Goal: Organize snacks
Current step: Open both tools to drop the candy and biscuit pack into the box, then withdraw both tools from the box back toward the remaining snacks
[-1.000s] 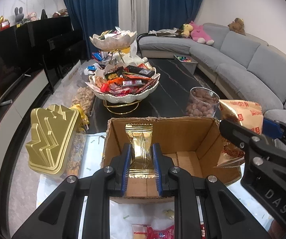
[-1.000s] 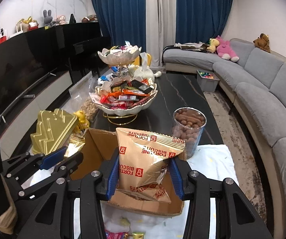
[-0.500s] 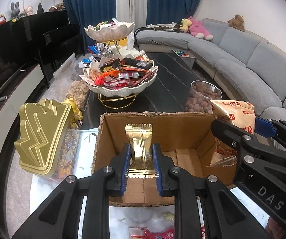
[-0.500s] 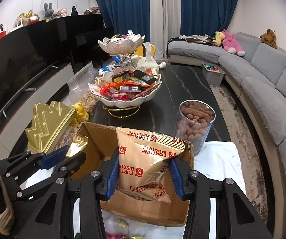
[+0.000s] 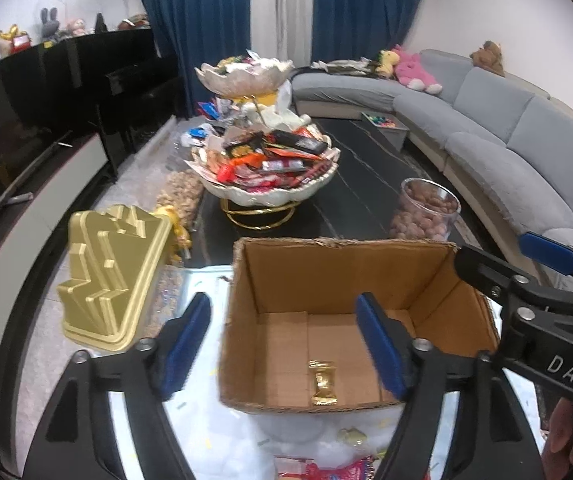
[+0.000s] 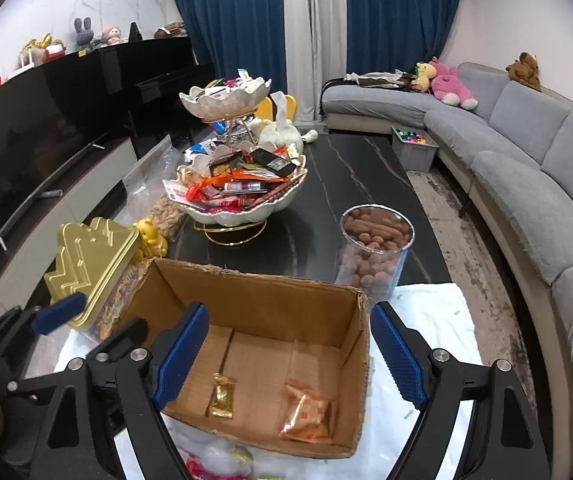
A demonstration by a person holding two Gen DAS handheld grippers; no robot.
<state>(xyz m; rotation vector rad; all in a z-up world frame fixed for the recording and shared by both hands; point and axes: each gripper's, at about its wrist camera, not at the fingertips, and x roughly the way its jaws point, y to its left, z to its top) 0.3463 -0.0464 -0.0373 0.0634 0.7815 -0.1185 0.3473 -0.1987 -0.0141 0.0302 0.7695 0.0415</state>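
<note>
An open cardboard box (image 5: 338, 264) (image 6: 254, 292) stands on a white cloth in front of me. A gold-wrapped snack (image 5: 321, 383) (image 6: 222, 396) lies flat on its floor. An orange biscuit packet (image 6: 308, 416) lies beside it, to the right; the left wrist view does not show it. My left gripper (image 5: 286, 344) is open and empty above the box's near side. My right gripper (image 6: 286, 356) is open and empty above the box; it also shows at the right of the left wrist view (image 5: 526, 264).
A two-tier shell bowl stand (image 5: 270, 196) (image 6: 242, 208) full of snacks stands behind the box. A clear jar of brown snacks (image 5: 426, 216) (image 6: 374, 248) is at the right, a gold tin (image 5: 110, 272) (image 6: 90, 264) at the left. Loose wrappers (image 5: 326, 470) lie on the cloth near me.
Both grippers have opened. The gold snack has dropped from the left one and the biscuit packet from the right one; both now lie on the box floor.
</note>
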